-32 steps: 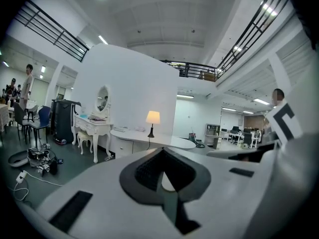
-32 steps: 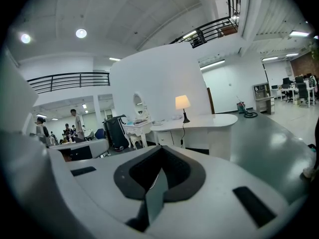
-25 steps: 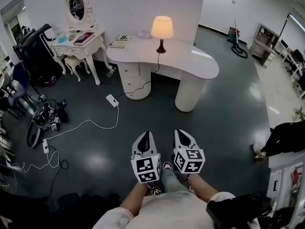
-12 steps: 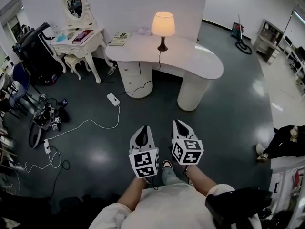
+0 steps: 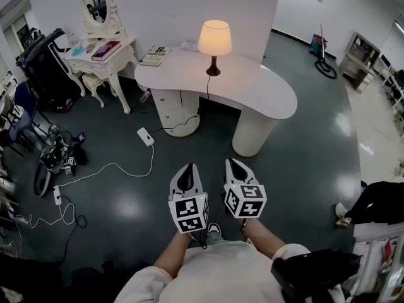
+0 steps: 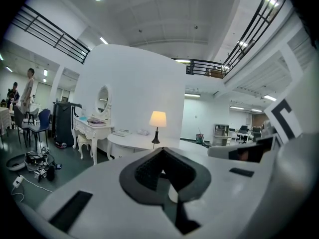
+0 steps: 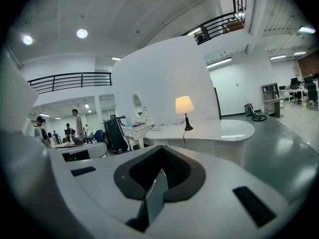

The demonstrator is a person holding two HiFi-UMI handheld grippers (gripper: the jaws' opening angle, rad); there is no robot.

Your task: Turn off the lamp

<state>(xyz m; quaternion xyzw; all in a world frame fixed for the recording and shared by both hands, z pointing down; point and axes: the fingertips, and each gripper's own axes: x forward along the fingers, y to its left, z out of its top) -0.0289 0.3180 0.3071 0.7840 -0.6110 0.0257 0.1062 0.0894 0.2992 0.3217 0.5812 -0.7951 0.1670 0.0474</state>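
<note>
The lamp [image 5: 214,40], with a cream shade on a dark stem, is lit and stands at the back of a white curved desk [image 5: 265,90]. Its black cord runs down the desk front. Both grippers are held side by side over the dark floor, well short of the desk and pointing toward it. My left gripper [image 5: 187,168] is shut and empty, and so is my right gripper [image 5: 231,163]. In the left gripper view the lamp [image 6: 158,120] shows far off above the closed jaw tips [image 6: 162,151]. The right gripper view shows the lamp [image 7: 184,105] beyond its closed tips [image 7: 162,148].
A white power strip [image 5: 146,136] and a loose white cable [image 5: 107,166] lie on the floor at left. A white vanity with an oval mirror [image 5: 95,2] and a stool stands left of the desk, beside a black case [image 5: 44,65]. Another person's legs [image 5: 372,201] show at right.
The desk and lamp have drawn closer and lower in the head view as the person walks toward them. Both grippers travel forward together, still shut.
</note>
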